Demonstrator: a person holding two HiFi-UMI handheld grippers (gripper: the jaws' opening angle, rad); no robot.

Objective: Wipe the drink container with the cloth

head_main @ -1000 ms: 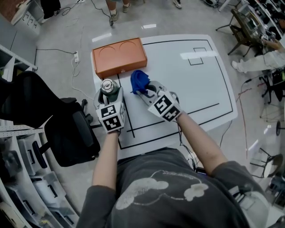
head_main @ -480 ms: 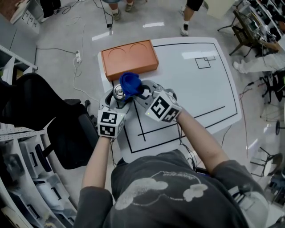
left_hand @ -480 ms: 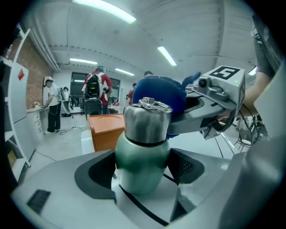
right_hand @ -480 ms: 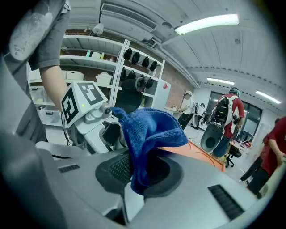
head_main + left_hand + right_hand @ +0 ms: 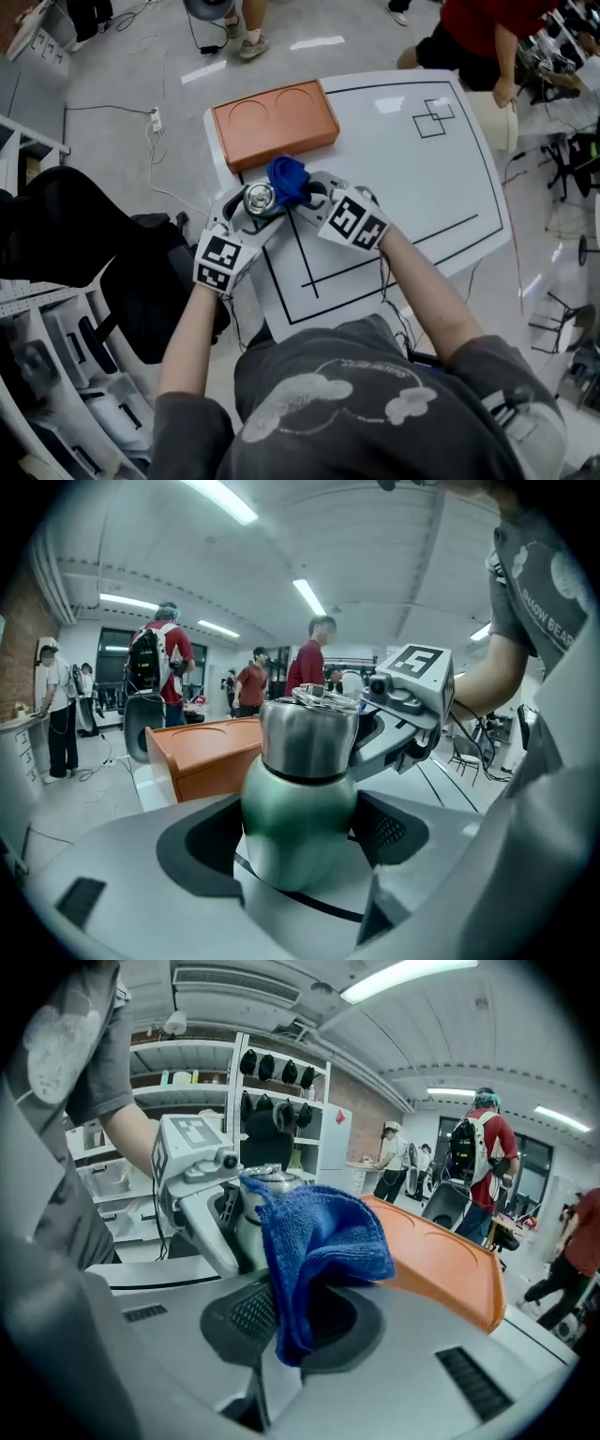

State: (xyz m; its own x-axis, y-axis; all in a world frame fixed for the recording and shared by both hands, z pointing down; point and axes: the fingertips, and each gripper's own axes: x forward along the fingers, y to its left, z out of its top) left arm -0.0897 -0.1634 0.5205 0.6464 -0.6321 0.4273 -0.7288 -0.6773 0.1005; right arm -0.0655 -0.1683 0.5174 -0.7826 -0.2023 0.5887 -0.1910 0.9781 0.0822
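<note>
**A:** Status, biggest thing first?

**B:** White table point(image 5: 422, 187), with the orange tray point(image 5: 274, 122) at the upper left of centre in the head view. Just below the tray, my left gripper point(image 5: 300, 841) is clamped round the green drink container point(image 5: 298, 789). My right gripper point(image 5: 305, 1321) pinches the blue cloth point(image 5: 319, 1241) beside its steel cap point(image 5: 258, 197). They're probably touching, but the view is poor.

**A:** Progress?

**B:** I judge wiping has barely begun. The body is still to do.
</note>
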